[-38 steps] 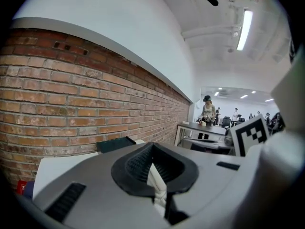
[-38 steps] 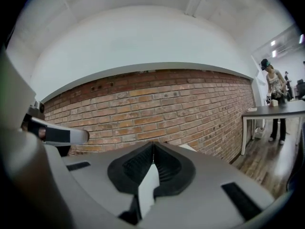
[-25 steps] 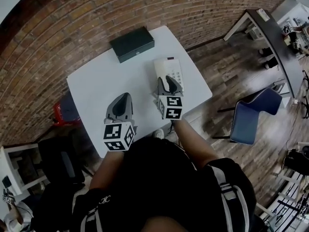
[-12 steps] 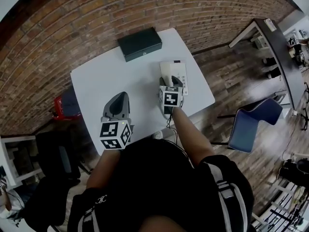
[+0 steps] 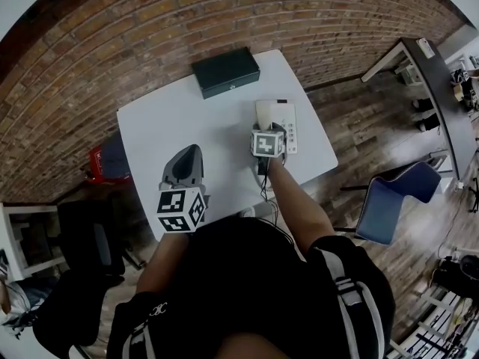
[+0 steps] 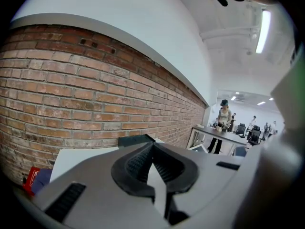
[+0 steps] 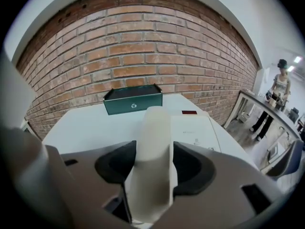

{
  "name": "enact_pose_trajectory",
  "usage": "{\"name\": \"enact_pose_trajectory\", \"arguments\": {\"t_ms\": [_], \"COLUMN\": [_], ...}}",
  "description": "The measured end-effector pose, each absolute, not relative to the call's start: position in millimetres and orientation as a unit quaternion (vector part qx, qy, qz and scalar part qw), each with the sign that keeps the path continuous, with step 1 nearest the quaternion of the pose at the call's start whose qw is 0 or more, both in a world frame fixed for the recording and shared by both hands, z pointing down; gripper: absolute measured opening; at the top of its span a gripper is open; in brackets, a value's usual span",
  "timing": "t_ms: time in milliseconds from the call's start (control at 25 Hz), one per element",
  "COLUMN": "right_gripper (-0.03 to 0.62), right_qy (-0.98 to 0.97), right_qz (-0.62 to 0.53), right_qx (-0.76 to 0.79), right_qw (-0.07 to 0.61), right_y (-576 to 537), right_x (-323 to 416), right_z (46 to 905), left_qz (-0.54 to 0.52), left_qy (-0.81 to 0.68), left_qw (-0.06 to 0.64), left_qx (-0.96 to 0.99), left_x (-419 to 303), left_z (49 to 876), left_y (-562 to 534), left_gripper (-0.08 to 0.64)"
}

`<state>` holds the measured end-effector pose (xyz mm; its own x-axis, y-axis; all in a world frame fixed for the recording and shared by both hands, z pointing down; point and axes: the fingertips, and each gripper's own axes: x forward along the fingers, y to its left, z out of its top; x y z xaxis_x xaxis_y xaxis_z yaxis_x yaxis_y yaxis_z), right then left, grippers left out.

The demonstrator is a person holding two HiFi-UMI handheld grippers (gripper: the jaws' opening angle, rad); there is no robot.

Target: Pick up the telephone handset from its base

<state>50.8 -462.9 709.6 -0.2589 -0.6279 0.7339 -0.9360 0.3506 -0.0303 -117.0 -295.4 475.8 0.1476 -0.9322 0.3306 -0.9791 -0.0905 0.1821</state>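
Note:
A cream telephone handset (image 7: 153,123) lies on its white base (image 7: 193,130) at the right side of the white table (image 5: 187,118). My right gripper (image 7: 154,150) points steeply down over it. Its jaws are opening, and the handset's near end sits between the pads, which I do not see pressing on it. In the head view the right gripper (image 5: 269,129) covers most of the handset on the base (image 5: 284,117). My left gripper (image 5: 190,154) hovers over the table's near left part, shut and empty, its tips (image 6: 152,146) meeting.
A dark green box (image 5: 225,72) lies at the table's far edge by the brick wall. The phone cord (image 5: 263,189) hangs off the near edge. A blue chair (image 5: 397,200) stands right of the table, a red object (image 5: 101,163) on the floor to its left.
My right gripper has come down and forward onto the handset, and its jaws have widened around it. The left gripper has shifted only slightly.

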Motion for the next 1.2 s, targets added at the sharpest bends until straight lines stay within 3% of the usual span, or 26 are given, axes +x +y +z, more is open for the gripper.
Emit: {"name": "enact_pose_trajectory", "arguments": {"t_ms": [400,680,1000,1200], "right_gripper": [0.202,0.202,0.202,0.201], "right_qy": [-0.749,-0.763,-0.799,-0.815], "right_qz": [0.246,0.241,0.201,0.173], "right_qx": [0.522,0.523,0.526,0.539], "right_qw": [0.326,0.294,0.212,0.124], "right_y": [-464,-455,-448,-442], "right_x": [53,57,62,71], "right_z": [705,669,609,550], "left_qz": [0.062,0.062,0.061,0.054], "left_qy": [-0.647,-0.639,-0.626,-0.617], "left_qw": [0.191,0.195,0.193,0.187], "left_qx": [0.735,0.742,0.753,0.762], "left_x": [-118,-114,-104,-96], "left_z": [480,483,482,477], "left_y": [-295,-296,-300,-305], "left_gripper": [0.002,0.002,0.002,0.002]}}
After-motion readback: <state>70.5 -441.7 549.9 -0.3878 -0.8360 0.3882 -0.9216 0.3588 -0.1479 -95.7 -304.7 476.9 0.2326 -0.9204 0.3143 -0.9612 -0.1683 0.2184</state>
